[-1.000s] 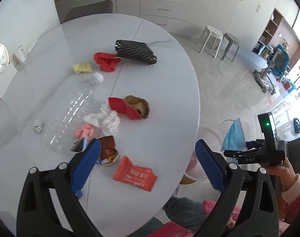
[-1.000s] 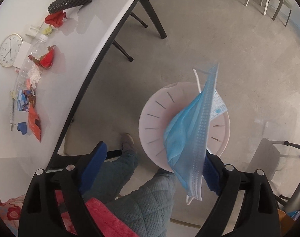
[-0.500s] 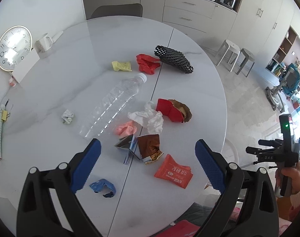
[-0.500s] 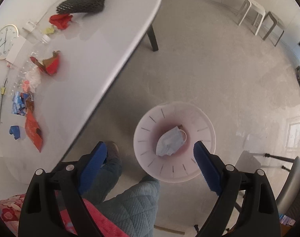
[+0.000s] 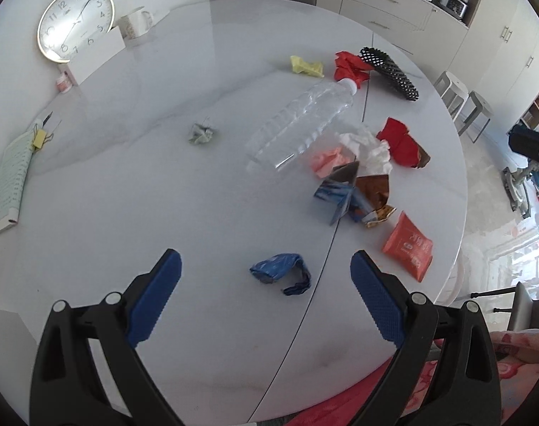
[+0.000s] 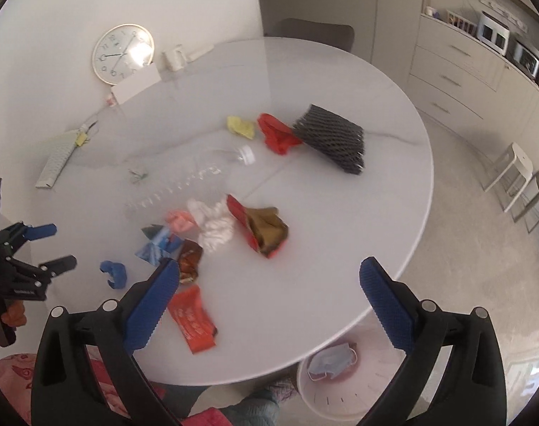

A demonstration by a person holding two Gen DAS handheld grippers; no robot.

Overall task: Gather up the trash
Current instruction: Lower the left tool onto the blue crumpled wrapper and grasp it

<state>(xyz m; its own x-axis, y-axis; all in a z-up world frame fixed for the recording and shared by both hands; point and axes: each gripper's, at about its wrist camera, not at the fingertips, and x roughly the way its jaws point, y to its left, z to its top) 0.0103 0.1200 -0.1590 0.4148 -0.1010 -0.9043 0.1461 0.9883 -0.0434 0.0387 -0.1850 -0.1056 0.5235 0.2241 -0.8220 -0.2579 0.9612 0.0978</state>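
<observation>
The left gripper hangs wide apart over the blue scrap, likely the next pick. The right gripper, whose jaws have just been opening, is empty; the mask lies in the bin at 6 o'clock below the tabletop. At 1 o'clock from the scrap, wrappers and a bottle crowd close.
</observation>
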